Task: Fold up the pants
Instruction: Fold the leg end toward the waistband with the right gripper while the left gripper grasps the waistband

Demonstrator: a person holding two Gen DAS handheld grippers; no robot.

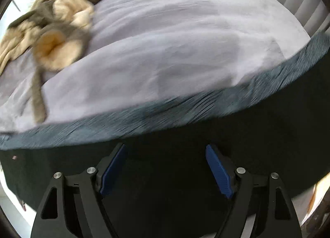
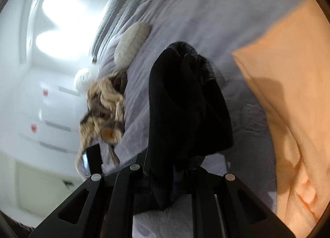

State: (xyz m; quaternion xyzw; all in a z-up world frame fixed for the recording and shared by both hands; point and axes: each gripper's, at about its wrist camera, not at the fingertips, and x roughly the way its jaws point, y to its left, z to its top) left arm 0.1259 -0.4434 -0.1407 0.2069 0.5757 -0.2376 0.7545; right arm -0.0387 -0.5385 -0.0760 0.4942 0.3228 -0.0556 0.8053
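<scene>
left wrist view: the left gripper [image 1: 166, 169] hangs with its blue pads [image 1: 219, 171] spread apart, holding nothing, before the lilac bed sheet [image 1: 175, 42]. right wrist view: the right gripper [image 2: 169, 173] is clamped on the black pants [image 2: 185, 102], which hang bunched above the sheet beside a peach pillow [image 2: 288, 93].

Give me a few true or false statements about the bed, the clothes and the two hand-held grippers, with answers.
1. The left hand-held gripper is open and holds nothing. True.
2. The right hand-held gripper is empty. False: it is shut on the black pants.
3. A tan and brown heap of clothes lies on the bed sheet. True.
4. The bed sheet is bright red. False: it is pale lavender-grey.
5. The black pants lie folded flat. False: they hang bunched from the gripper.
</scene>
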